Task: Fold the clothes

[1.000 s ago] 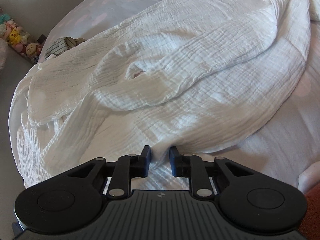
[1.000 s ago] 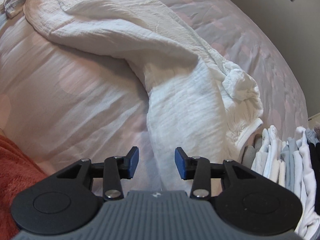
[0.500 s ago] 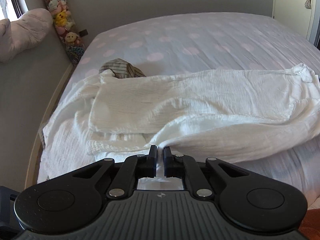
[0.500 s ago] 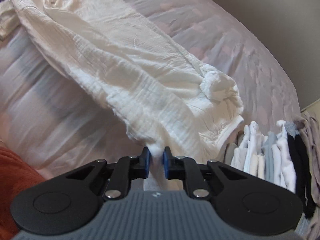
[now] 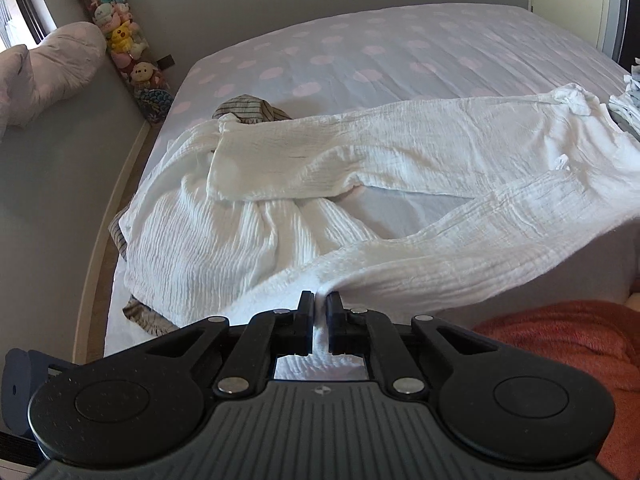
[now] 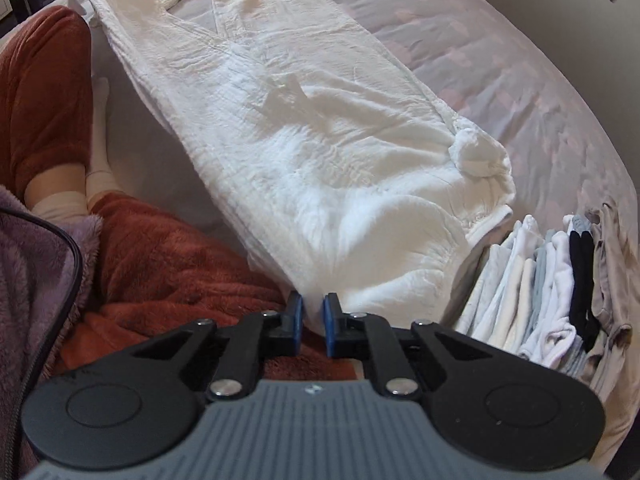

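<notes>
A long white crinkled garment (image 5: 400, 168) lies stretched across the polka-dot bed (image 5: 380, 52). My left gripper (image 5: 319, 312) is shut on its near edge, which lifts off the bed toward the fingers. In the right wrist view the same white garment (image 6: 304, 128) runs away from me, with a bunched knot (image 6: 478, 152) on its right side. My right gripper (image 6: 312, 312) is shut on the garment's near end, with white cloth pinched between the blue pads (image 6: 295, 320).
A striped cloth (image 5: 248, 108) lies behind the garment and peeks out at the bed's left edge. A row of folded clothes (image 6: 552, 280) stands at the right. Plush toys (image 5: 120, 40) and a pillow (image 5: 44, 68) are at the left wall. My orange-clad legs (image 6: 168, 264) are close in.
Both grippers closed on the white garment and pulled back toward the bed's near edge, lifting and stretching it. A gap of bare sheet has opened between its two layers.
</notes>
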